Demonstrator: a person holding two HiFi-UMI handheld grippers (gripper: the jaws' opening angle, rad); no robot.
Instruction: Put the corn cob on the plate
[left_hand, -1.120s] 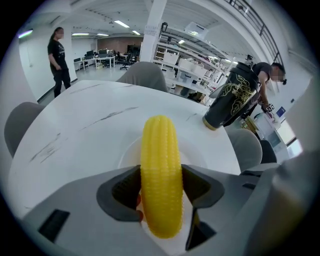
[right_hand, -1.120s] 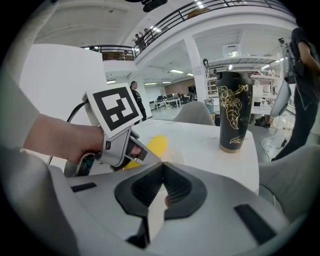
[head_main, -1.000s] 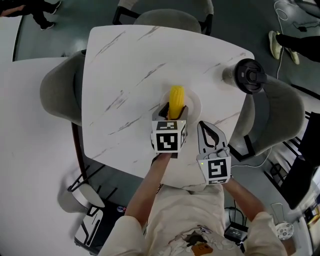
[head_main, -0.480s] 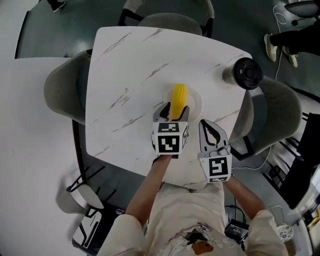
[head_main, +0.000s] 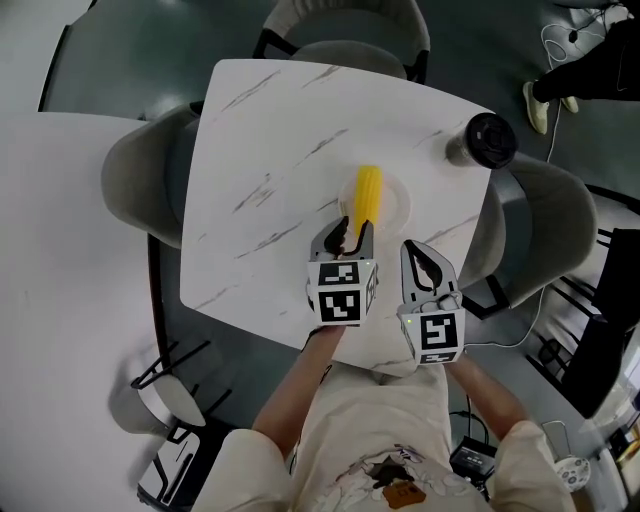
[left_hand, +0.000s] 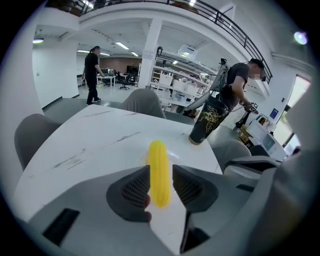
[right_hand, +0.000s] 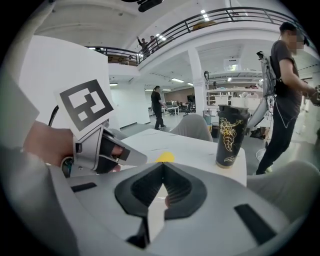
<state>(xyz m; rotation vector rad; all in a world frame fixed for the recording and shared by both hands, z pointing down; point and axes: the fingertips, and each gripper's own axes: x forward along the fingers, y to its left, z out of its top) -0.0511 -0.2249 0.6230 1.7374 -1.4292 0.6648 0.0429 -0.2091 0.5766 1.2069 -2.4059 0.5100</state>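
Observation:
The yellow corn cob (head_main: 367, 195) lies on the white plate (head_main: 398, 207) near the middle of the marble table, its near end pointing at me. My left gripper (head_main: 344, 236) hovers just short of that end, above the table. Its jaws are closing, and their pads do not touch the cob. In the left gripper view the corn cob (left_hand: 159, 170) shows through the gap of the left gripper (left_hand: 161, 176), lying beyond it. My right gripper (head_main: 424, 266) is shut on nothing by the table's near edge; in its own view the right gripper (right_hand: 162, 183) has its pads together.
A black tumbler (head_main: 490, 140) stands at the table's far right corner. Grey chairs (head_main: 345, 40) surround the white marble table (head_main: 270, 170). Another white table (head_main: 60, 300) lies to the left. People stand in the hall beyond.
My left gripper has pulled back and up off the corn cob, and its jaws have narrowed. The cob stays on the plate. My right gripper rose slightly.

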